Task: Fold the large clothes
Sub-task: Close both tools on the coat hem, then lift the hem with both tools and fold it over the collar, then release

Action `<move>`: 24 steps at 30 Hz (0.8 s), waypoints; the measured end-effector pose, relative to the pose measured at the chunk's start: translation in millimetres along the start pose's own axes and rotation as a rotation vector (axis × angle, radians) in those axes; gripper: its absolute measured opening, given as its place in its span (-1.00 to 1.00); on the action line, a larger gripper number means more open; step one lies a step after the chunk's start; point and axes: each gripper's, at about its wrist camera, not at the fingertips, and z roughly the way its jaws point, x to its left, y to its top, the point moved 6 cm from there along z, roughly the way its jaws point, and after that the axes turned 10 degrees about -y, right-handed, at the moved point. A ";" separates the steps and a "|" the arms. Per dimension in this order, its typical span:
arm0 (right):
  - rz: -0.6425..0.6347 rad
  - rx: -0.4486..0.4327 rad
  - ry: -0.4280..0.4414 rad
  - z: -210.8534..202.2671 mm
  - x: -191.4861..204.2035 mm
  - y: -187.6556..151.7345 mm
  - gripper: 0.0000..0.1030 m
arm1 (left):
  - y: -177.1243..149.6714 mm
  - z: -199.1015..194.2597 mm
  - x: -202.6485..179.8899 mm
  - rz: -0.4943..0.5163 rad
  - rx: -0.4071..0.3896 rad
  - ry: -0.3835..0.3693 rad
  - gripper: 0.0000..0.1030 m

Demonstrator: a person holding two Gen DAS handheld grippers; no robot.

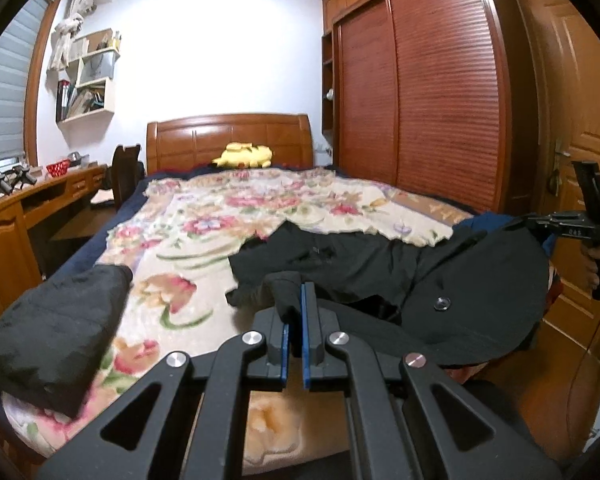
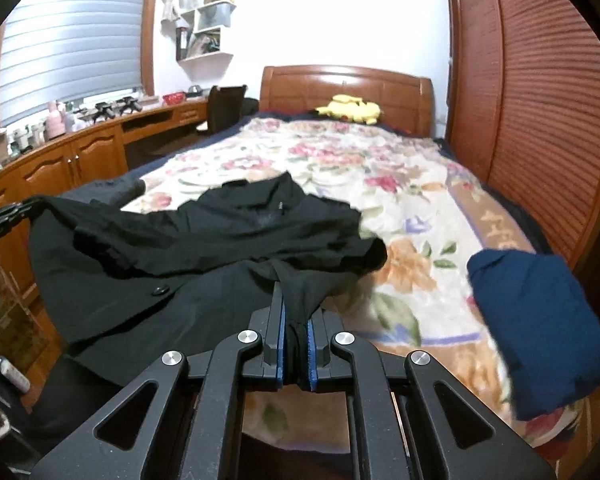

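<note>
Three garments (image 2: 220, 232), two tools (image 2: 294, 312)

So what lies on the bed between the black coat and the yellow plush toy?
Only bare floral blanket between the black coat and the yellow plush toy; both wrist views show it.

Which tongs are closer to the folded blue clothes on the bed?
Right. The right tongs, shut on the black coat, have the folded blue clothes just beside them. The left tongs grip the coat's opposite end, farther away.
</note>
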 end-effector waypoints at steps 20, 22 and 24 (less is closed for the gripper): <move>-0.009 -0.051 -0.063 22.3 -14.8 43.4 -0.89 | 29.7 24.3 32.8 -0.006 -0.030 0.050 -0.99; -0.009 -0.038 -0.080 38.7 -18.7 43.0 -0.89 | 31.4 35.5 37.5 -0.003 -0.023 0.056 -0.99; -0.004 -0.024 -0.088 53.0 -22.0 42.4 -0.89 | 33.0 48.8 43.5 -0.004 -0.016 0.060 -0.99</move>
